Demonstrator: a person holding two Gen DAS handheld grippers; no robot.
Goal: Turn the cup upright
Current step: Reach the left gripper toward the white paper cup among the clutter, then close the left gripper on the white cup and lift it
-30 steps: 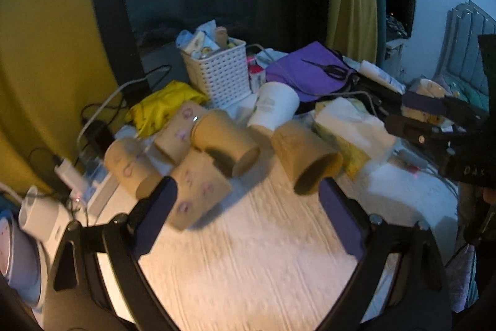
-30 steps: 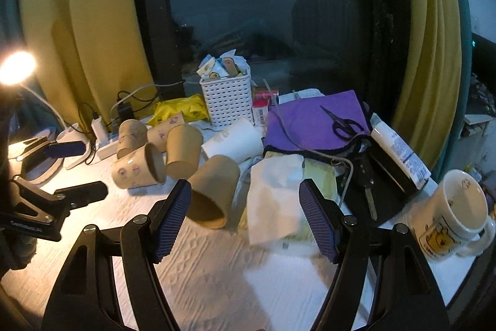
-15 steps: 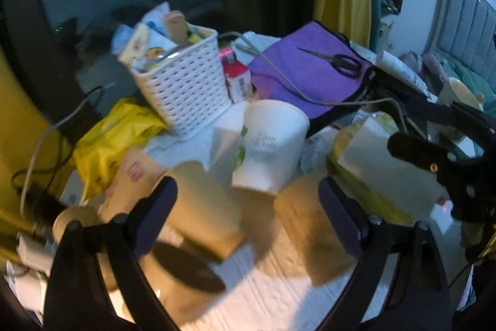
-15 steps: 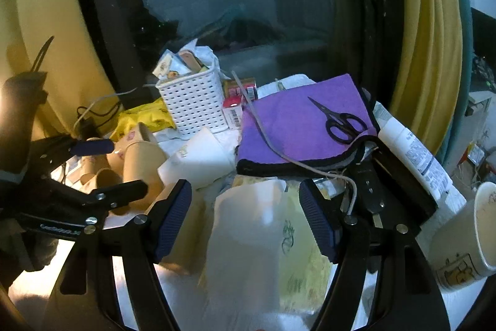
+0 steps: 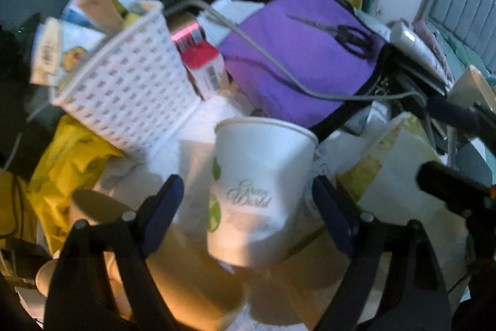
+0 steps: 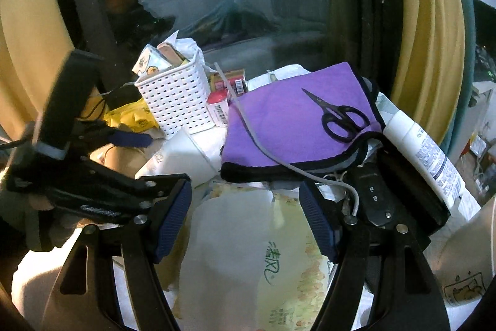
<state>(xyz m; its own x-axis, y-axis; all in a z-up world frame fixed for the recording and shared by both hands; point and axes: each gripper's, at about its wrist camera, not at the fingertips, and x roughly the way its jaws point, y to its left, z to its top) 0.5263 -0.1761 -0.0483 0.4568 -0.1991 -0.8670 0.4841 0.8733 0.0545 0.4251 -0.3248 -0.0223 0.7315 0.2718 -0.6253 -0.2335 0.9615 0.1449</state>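
Two grippers: both in view, both spread wide, neither clamped on anything.
Cup's place: white paper cup (image 5: 257, 191) on its side in the clutter, wide rim toward the purple cloth (image 5: 297, 51), narrow base toward the lens; seen from the right wrist view (image 6: 183, 157) as lying just in front of the white basket (image 6: 178, 101).
Why so placed: tipped over among other tan cups (image 5: 192, 284), so likely to need a grip across the body before any turn to upright.
Left gripper (image 5: 248, 216): pads either side of the cup's wall, a gap visible on each side, no contact to be made out; probably lined up for a squeeze.
Left pose: low and close, pointed along the cup's length, tilted a little downward over the tan cups.
Right gripper (image 6: 245, 219): pads wide apart over the tissue pack (image 6: 263, 262), holding nothing; judged idle.
Right pose: level, aimed toward the window, well to the side of the cup.
Neighbours: basket (image 5: 124, 82) just beside the cup's rim; scissors (image 5: 347, 33) on the cloth; grey cable (image 5: 279, 67) across the cloth.
Task progress: not yet begun in effect; cup not upright.
Risk: thin paper wall prone to crushing under a hard squeeze; crowded neighbours liable to be knocked during the turn.
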